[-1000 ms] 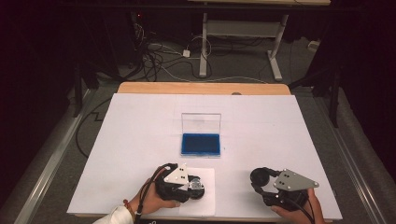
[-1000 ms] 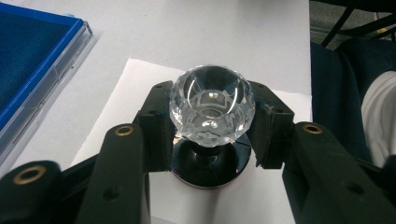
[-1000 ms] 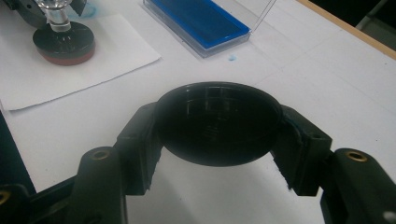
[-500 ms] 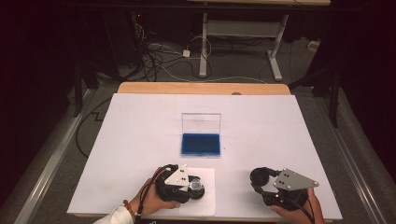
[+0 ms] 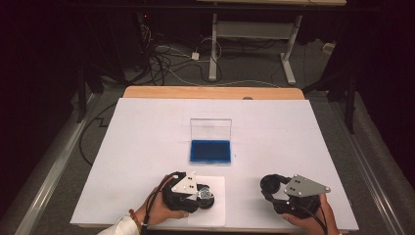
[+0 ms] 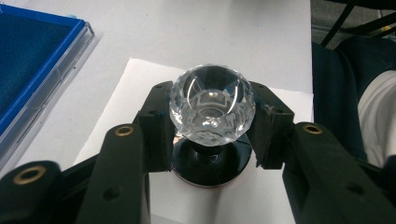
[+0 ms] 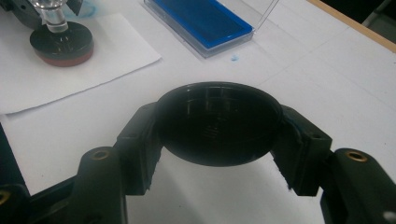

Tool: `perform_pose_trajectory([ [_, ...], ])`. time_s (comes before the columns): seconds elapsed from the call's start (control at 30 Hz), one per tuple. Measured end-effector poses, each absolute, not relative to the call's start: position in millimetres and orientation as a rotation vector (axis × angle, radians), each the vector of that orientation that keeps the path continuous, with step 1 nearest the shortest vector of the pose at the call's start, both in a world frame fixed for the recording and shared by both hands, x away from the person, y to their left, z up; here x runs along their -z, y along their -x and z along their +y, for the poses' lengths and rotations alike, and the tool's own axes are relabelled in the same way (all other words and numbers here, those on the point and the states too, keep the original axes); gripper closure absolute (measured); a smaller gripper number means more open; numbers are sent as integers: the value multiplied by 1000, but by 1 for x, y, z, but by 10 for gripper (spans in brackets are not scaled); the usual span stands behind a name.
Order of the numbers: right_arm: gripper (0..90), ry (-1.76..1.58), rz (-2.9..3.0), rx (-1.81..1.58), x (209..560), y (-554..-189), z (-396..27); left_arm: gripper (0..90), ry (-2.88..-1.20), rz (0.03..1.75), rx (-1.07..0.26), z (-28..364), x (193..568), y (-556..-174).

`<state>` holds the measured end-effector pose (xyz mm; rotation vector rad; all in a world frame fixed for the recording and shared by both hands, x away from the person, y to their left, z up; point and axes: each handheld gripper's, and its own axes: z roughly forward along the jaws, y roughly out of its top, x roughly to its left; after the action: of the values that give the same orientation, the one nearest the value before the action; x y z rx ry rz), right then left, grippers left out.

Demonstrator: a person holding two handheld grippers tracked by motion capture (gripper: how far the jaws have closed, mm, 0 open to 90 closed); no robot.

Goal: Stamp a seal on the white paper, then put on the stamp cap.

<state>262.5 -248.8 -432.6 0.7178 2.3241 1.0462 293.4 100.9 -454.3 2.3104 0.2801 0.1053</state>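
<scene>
My left tongs (image 6: 210,133) grasp the crystal-knobbed stamp (image 6: 212,109) upright on paper (image 5: 218,215); right tongs (image 7: 219,140) grasp its black cap (image 7: 218,123); ink pad (image 5: 210,152) at twelve o'clock.

White table cover (image 5: 147,147), wooden table edge (image 5: 210,92), cables on floor (image 5: 166,58), desk frame behind (image 5: 254,34).

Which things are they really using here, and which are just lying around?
In use:
left gripper, shut on the stamp
right gripper, shut on the black cap
paper under the stamp
ink pad

Lying about:
cables on the floor
far desk
</scene>
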Motion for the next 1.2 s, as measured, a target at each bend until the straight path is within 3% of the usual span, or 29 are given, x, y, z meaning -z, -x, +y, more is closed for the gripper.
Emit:
perform_pose_trajectory([
  [1.2, 385, -715, 2313, -1073, 430, -256, -254, 545, -2140, 330, -202, 120, 411, -301],
])
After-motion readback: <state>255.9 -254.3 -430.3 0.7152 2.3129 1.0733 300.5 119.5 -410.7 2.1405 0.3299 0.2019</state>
